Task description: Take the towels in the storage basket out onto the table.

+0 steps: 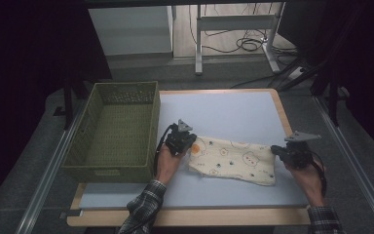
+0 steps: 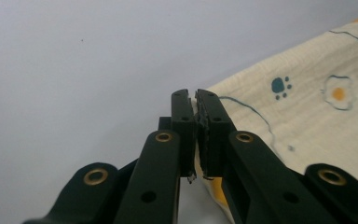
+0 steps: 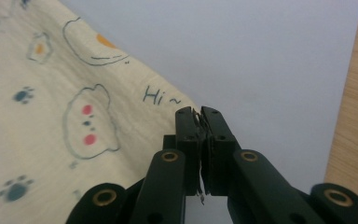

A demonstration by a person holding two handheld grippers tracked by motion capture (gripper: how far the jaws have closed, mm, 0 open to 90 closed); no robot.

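Where the pale blue table (image 1: 224, 109) stands in a dark room, one cloth (image 1: 233, 158) lies beside one basket (image 1: 114, 129); left gripper (image 2: 195, 100) and right gripper (image 3: 200, 114) each pinch a cloth corner.

A table (image 1: 233, 109) with a pale blue-grey top and a light wooden edge carries everything. A green woven basket (image 1: 114, 131) stands on its left part, its near left corner reaching past the table's edge. To the right of the basket a cream cloth (image 1: 233, 158) printed with bears, paw marks and fried eggs lies flat across the middle of the top, stretched left to right, near the front edge.
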